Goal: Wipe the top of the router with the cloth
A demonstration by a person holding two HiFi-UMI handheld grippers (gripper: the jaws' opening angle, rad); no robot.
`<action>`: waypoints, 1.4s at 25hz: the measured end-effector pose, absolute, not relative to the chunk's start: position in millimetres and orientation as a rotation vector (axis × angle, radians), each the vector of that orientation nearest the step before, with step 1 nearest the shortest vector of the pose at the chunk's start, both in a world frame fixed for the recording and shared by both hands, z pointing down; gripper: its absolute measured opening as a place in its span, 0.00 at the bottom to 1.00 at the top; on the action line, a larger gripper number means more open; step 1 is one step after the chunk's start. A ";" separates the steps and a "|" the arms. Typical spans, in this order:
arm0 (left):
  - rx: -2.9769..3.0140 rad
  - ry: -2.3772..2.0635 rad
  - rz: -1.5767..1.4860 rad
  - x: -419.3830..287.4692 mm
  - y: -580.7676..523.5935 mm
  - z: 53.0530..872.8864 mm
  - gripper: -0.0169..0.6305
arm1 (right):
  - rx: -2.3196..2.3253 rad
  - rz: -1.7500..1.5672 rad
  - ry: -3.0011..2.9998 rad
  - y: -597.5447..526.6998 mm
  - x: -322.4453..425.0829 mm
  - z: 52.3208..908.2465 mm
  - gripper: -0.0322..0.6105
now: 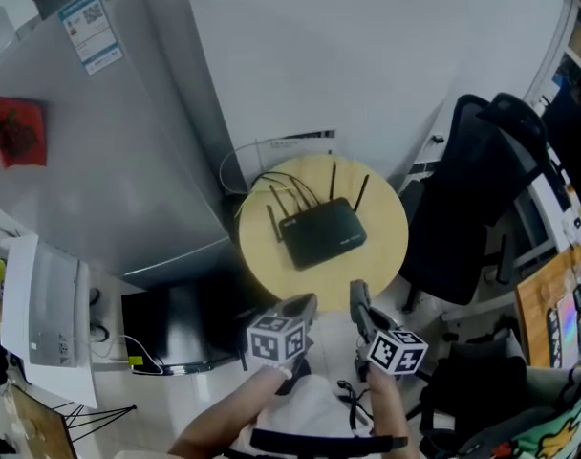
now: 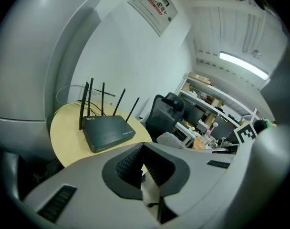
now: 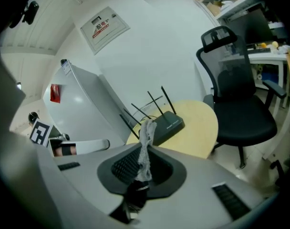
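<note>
A black router [image 1: 321, 234] with several upright antennas lies on a round wooden table [image 1: 391, 242]. Both grippers hang side by side short of the table's near edge, clear of the router. My left gripper [image 1: 305, 304] points at the router [image 2: 107, 131]; in the left gripper view its jaws [image 2: 143, 149] meet at the tips with nothing between them. My right gripper [image 3: 146, 149] is shut on a pale grey cloth [image 3: 147, 128], which sticks up as a crumpled strip in front of the router [image 3: 168, 124]. In the head view I cannot make out the cloth at the right gripper [image 1: 357, 299].
A tall grey fridge [image 1: 109, 142] stands left of the table. A black office chair [image 1: 472, 199] stands close on the right. Thin cables [image 1: 238, 175] loop behind the router by the wall. A dark box [image 1: 176, 328] sits on the floor near the table's left.
</note>
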State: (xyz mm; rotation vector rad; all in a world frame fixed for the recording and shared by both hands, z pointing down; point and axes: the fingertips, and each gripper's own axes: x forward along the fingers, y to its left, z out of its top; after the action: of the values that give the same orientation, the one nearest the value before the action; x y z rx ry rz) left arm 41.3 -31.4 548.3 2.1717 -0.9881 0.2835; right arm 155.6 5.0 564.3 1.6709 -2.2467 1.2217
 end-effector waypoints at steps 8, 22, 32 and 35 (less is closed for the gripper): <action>2.163 -0.988 0.298 18.1 -85.1 554.4 0.02 | 1.656 1.194 -2.228 -57.5 131.3 565.1 0.11; 1.983 -1.112 0.229 -4.4 -149.2 592.7 0.02 | 1.218 1.084 -2.222 -191.0 65.0 611.8 0.11; 1.825 -1.231 0.182 -20.5 -181.2 613.9 0.02 | 0.939 1.025 -2.119 -256.1 9.1 656.6 0.11; 1.799 -1.258 0.165 -25.4 -187.0 613.1 0.02 | 0.896 1.028 -2.077 -262.7 -0.1 674.7 0.11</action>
State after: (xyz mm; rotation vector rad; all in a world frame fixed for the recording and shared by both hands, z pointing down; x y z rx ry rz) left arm -25.4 -187.0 613.1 1.7989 -1.2585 0.1647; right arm -0.1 -262.7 674.7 0.8958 -2.0768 1.0278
